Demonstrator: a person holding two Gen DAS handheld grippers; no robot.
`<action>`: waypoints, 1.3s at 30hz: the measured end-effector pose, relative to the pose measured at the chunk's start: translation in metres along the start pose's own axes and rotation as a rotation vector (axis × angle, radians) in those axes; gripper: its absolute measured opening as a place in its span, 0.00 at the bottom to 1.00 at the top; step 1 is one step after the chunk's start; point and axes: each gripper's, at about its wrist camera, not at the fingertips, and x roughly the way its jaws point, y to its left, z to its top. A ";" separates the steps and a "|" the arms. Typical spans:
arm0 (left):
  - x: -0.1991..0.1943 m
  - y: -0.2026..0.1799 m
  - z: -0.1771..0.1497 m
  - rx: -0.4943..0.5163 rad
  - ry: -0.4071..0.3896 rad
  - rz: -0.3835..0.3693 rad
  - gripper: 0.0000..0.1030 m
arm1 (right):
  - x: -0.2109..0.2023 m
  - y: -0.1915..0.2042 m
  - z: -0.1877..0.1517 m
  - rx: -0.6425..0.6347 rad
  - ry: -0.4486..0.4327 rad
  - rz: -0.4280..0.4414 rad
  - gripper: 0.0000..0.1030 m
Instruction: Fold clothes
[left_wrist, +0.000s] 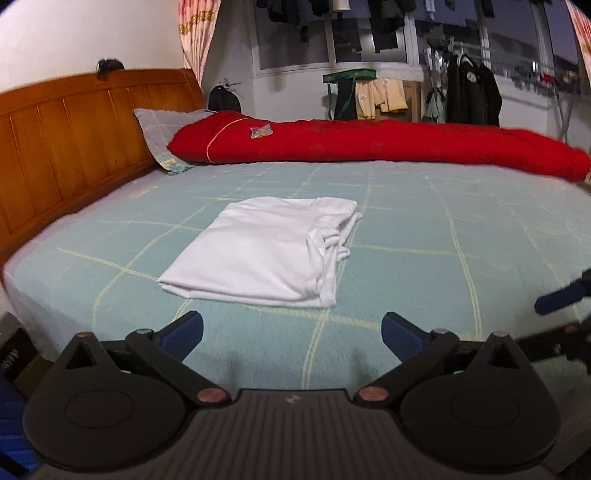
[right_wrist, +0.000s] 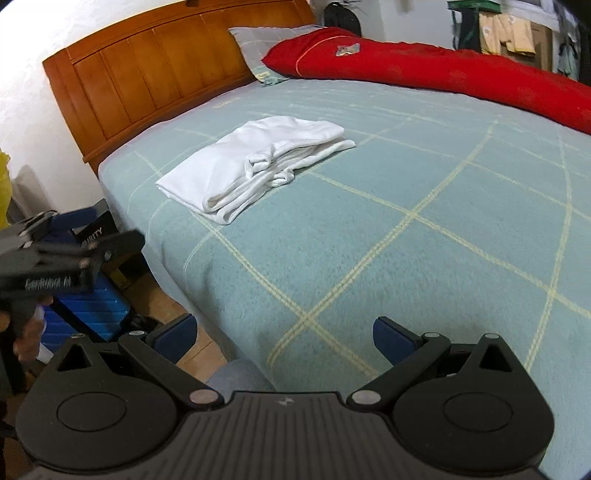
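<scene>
A white garment lies folded into a rough rectangle on the pale green checked bed sheet, with its layered edges on the right side. My left gripper is open and empty, hovering over the bed's near edge just short of the garment. Further right along that edge my right gripper also stands open with nothing between its fingers, well away from the garment. In the right wrist view the left gripper shows at the far left, beside the bed, held by a hand.
A long red quilt lies rolled along the far side of the bed, with a grey pillow against the wooden headboard. A blue suitcase and a dark box stand on the floor by the bed's corner. Clothes hang at the window behind.
</scene>
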 end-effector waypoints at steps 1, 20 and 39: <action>-0.004 -0.004 -0.001 0.007 0.006 0.016 0.99 | -0.003 0.002 -0.002 -0.004 -0.003 0.000 1.00; -0.068 -0.024 -0.014 -0.163 0.047 -0.015 0.99 | -0.061 0.036 -0.032 -0.094 -0.079 -0.037 1.00; -0.084 -0.017 -0.021 -0.182 0.163 0.068 0.99 | -0.083 0.064 -0.041 -0.123 -0.153 -0.146 1.00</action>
